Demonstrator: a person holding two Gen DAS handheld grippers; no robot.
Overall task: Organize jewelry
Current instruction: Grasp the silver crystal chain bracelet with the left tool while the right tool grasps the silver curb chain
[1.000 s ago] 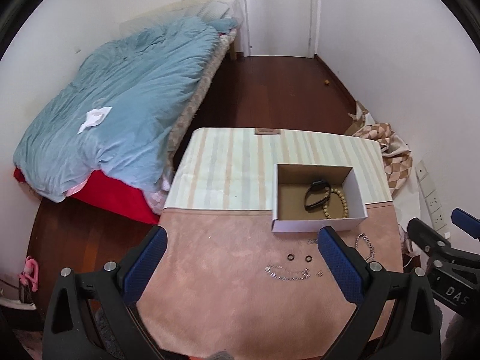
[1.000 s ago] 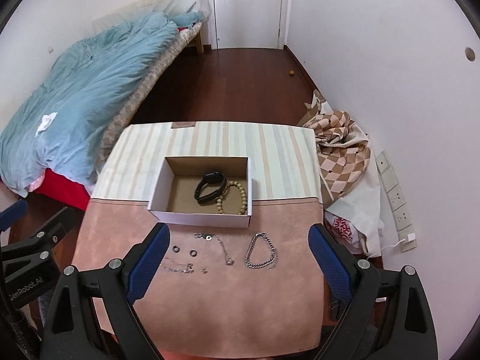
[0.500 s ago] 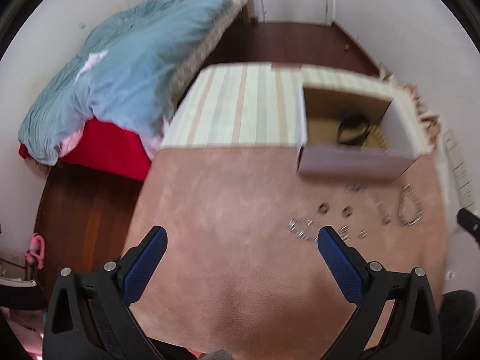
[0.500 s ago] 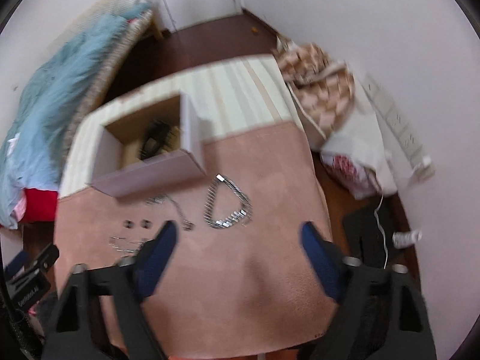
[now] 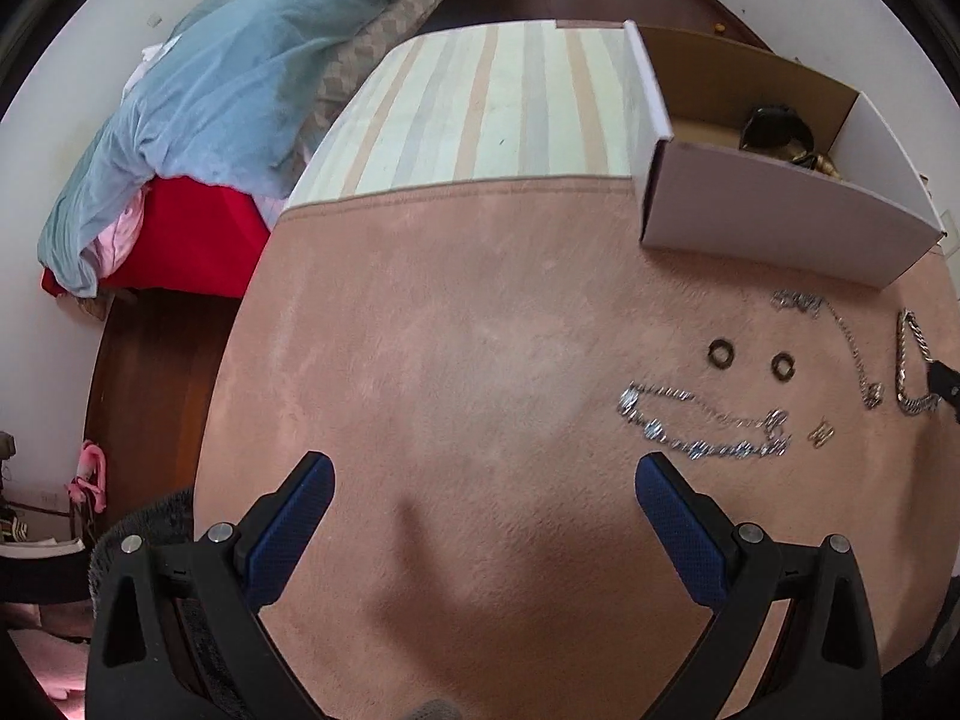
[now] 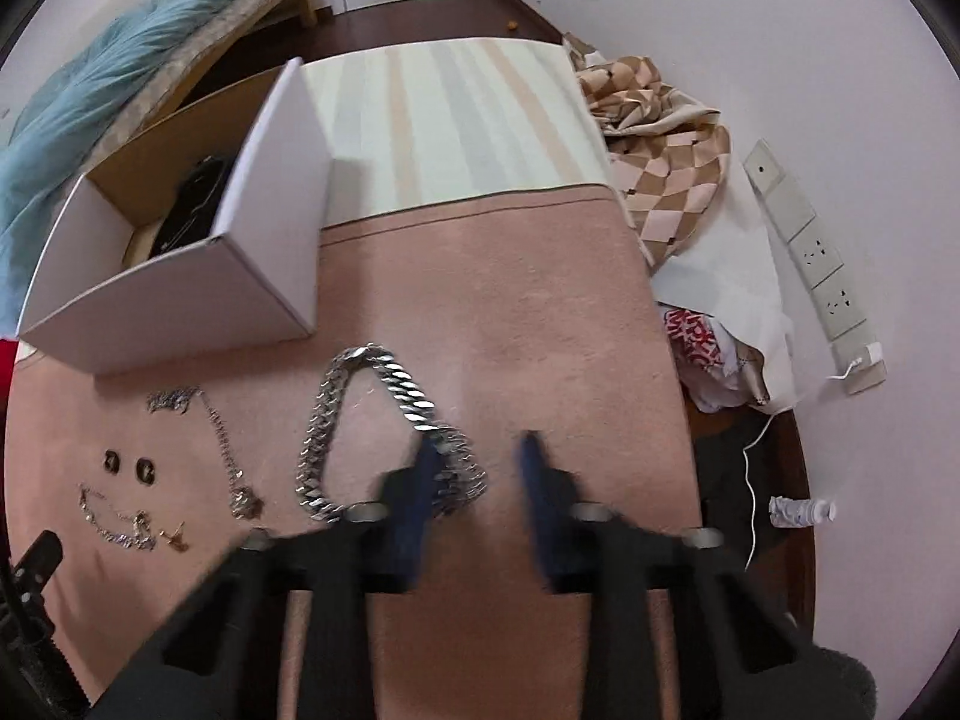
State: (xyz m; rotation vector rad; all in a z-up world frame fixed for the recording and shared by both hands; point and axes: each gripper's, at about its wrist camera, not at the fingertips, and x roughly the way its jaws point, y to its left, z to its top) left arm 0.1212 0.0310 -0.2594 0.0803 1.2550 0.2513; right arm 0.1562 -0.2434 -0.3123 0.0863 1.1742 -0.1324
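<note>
A white cardboard box (image 6: 180,306) (image 5: 780,228) holds a black band (image 6: 192,204) (image 5: 774,126) and a bead bracelet (image 5: 819,162). On the pink mat lie a thick silver chain (image 6: 336,414) (image 5: 906,360), a thin chain (image 6: 222,438) (image 5: 840,324), two dark rings (image 6: 126,465) (image 5: 750,360), a sparkly bracelet (image 5: 696,426) (image 6: 114,519) and a small earring (image 5: 821,433). My right gripper (image 6: 480,450) is partly open, low over the mat; its left finger overlaps the thick chain's near corner. My left gripper (image 5: 480,480) is wide open and empty, left of the sparkly bracelet.
The pink mat (image 5: 450,360) covers the near half of a striped table (image 5: 492,108). A bed with a blue quilt (image 5: 228,90) stands left. Checked cloth (image 6: 666,150), bags and a wall socket strip (image 6: 816,264) are right of the table.
Both grippers dropped low toward the mat. The right gripper moved down onto the thick silver chain and its fingers narrowed. The left gripper stayed wide open.
</note>
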